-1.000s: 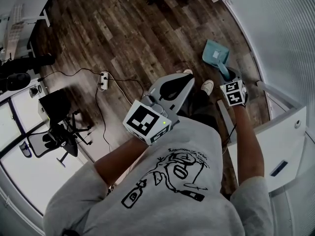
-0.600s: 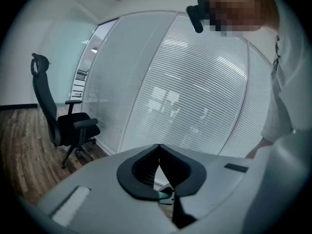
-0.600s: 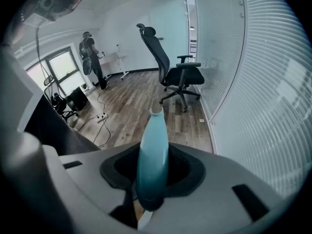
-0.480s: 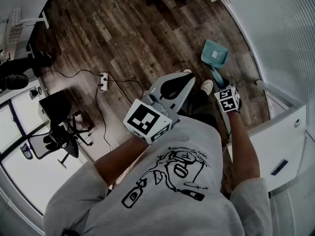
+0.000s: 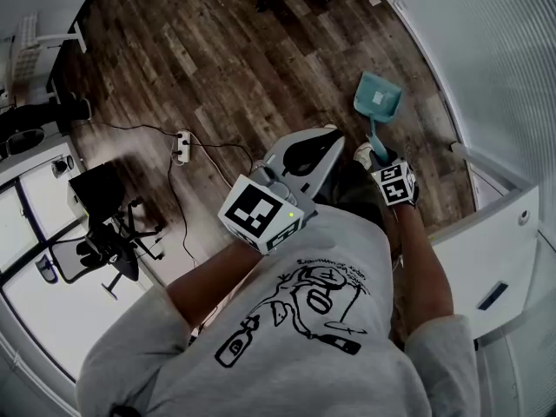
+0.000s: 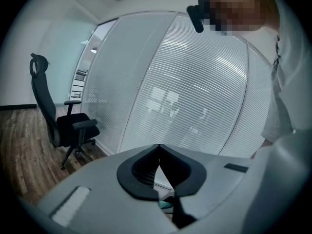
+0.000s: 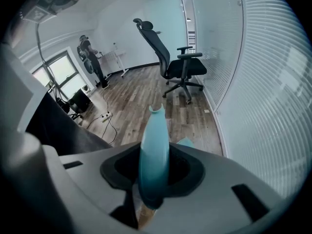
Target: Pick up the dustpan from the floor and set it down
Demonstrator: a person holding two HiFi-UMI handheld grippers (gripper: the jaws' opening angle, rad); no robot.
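The teal dustpan (image 5: 380, 96) lies on the wood floor by the glass wall, its handle running back to my right gripper (image 5: 380, 156). In the right gripper view the teal handle (image 7: 154, 135) stands between the jaws of that gripper (image 7: 155, 172), which are closing and press on it; a corner of the pan (image 7: 186, 143) shows past them. My left gripper (image 5: 334, 139) hangs in front of the person's chest. In the left gripper view it (image 6: 158, 149) is shut with nothing in it and faces the blinds.
A glass wall with blinds (image 5: 486, 59) curves along the right. A white cabinet (image 5: 499, 250) stands beside my right arm. A power strip (image 5: 182, 142) with cables lies on the floor at left, near a black office chair (image 5: 104, 233). Another chair (image 7: 180, 65) stands further off.
My right gripper has moved left and slightly down in the head view, toward the person's shoes, and the dustpan's handle has swung with it. The left gripper has stayed still.
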